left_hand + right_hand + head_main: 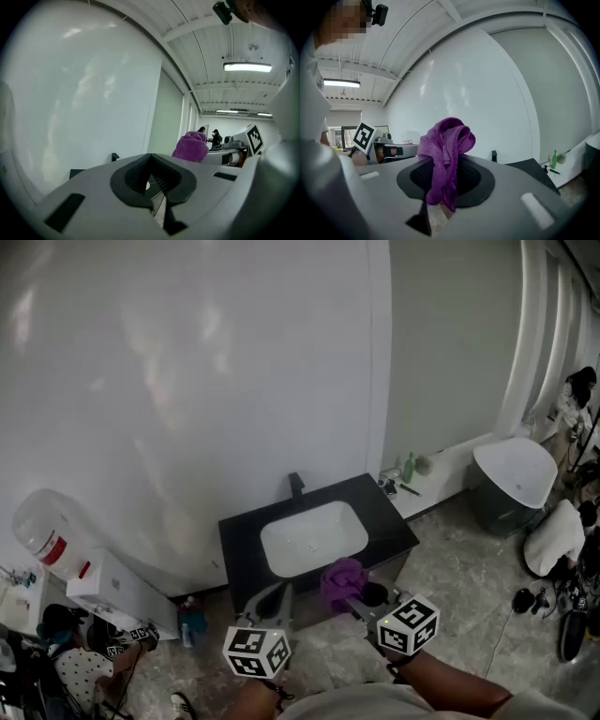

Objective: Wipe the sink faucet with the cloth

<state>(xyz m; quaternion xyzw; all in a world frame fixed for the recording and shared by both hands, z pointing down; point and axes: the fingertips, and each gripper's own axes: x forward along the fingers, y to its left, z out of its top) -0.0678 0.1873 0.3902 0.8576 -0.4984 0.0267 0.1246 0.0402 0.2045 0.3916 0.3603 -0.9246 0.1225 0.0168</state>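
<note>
A black faucet (296, 485) stands at the back edge of a black vanity top (394, 521) with a white basin (312, 538). My right gripper (349, 591) is shut on a bunched purple cloth (342, 579), held in front of the vanity's near edge. In the right gripper view the cloth (445, 159) sticks up from between the closed jaws, with the faucet (494, 155) small beyond. My left gripper (274, 601) hangs beside it to the left, shut and holding nothing. In the left gripper view the cloth (191, 146) shows to the right and the faucet (115, 157) is far off.
A white wall rises behind the vanity. A low ledge at the right carries a green bottle (409, 468) and small items. A white round tub (517, 474) stands further right. A water dispenser (56, 540) and a seated person (80, 657) are at the left. Marble floor surrounds the vanity.
</note>
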